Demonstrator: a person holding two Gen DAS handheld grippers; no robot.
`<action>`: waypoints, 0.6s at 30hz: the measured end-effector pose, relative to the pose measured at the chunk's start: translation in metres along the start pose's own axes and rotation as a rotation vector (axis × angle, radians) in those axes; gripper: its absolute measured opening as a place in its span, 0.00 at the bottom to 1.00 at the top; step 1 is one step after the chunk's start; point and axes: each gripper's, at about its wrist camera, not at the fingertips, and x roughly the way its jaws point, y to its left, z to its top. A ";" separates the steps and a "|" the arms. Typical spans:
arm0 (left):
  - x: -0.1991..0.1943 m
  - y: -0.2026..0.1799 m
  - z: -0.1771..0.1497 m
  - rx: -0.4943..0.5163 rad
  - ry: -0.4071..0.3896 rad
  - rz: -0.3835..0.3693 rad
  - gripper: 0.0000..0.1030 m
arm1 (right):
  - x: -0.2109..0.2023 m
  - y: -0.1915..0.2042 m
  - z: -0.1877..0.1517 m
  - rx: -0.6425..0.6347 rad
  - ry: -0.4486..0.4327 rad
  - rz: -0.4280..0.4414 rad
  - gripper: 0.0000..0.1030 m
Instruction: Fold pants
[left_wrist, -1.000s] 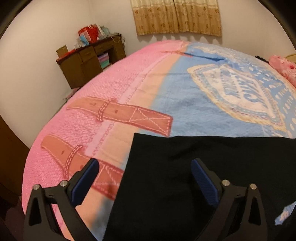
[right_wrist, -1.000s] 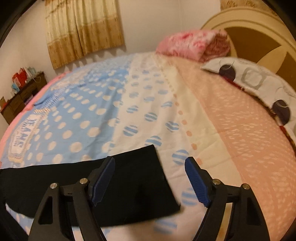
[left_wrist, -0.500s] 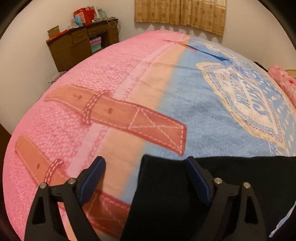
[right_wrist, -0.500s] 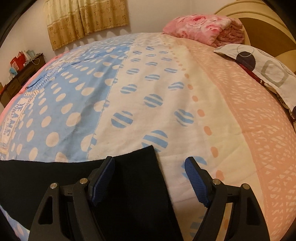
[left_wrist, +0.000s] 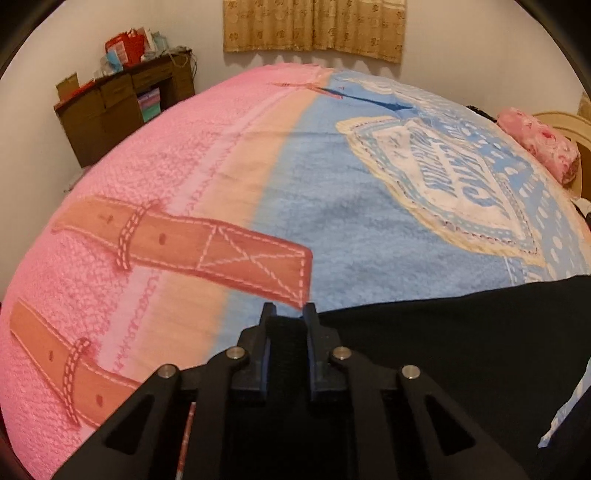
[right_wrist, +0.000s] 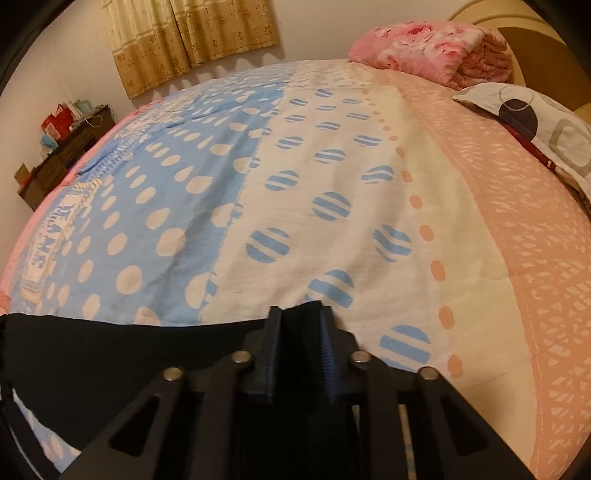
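Note:
Black pants (left_wrist: 443, 343) lie along the near edge of the bed, stretching right in the left wrist view and left in the right wrist view (right_wrist: 110, 354). My left gripper (left_wrist: 286, 317) is shut on the pants' left far corner, black cloth pinched between its blue pads. My right gripper (right_wrist: 299, 314) is shut on the pants' right far corner, cloth bunched between its fingers. Both corners sit just above the bedspread.
The bed carries a pink, blue and cream patterned bedspread (left_wrist: 332, 206). A brown desk (left_wrist: 122, 103) with clutter stands at the far left wall. A folded pink blanket (right_wrist: 432, 48) and a spotted pillow (right_wrist: 535, 122) lie at the headboard end.
Both grippers moved forward over the pants' far corners and closed from wide open to shut on the cloth.

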 end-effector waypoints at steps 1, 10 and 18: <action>-0.002 0.000 0.000 0.002 -0.009 -0.003 0.13 | -0.001 0.001 0.000 -0.007 -0.001 -0.002 0.14; -0.047 0.011 0.003 -0.028 -0.111 -0.039 0.13 | -0.049 0.012 0.002 -0.013 -0.150 -0.001 0.11; -0.115 0.026 -0.021 -0.081 -0.225 -0.141 0.13 | -0.134 0.019 -0.024 -0.042 -0.347 0.062 0.11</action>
